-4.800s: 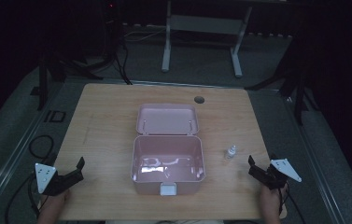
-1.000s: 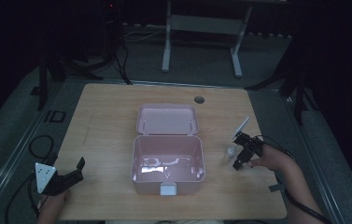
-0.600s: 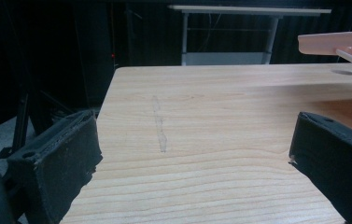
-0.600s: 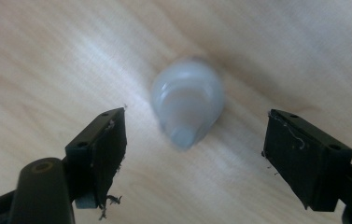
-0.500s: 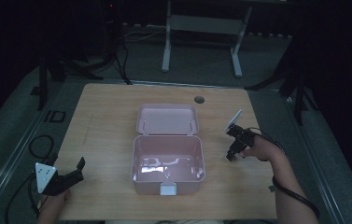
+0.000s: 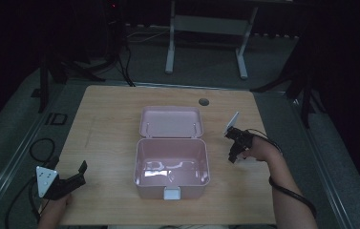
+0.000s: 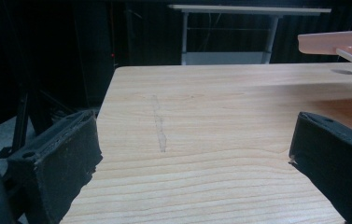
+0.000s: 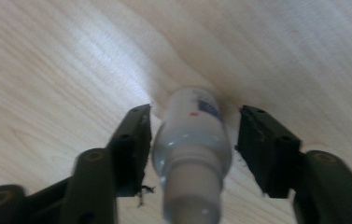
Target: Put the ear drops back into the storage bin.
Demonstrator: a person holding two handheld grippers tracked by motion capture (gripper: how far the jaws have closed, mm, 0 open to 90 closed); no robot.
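The right gripper [image 8: 190, 140] straddles a small bottle [image 8: 192, 135] standing on the table [image 6: 111, 119] right of the open pink box [image 6: 172, 164], jaws spread, so it should centre before pinching evenly.

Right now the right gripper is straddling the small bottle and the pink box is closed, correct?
Not quite. The high view shows the pink box open, its lid folded back. The rest holds: in the right gripper view, the right gripper has one jaw on each side of the small bottle.

Pink box [image 6: 172, 164] — pale wood-grain table [image 6: 106, 129]
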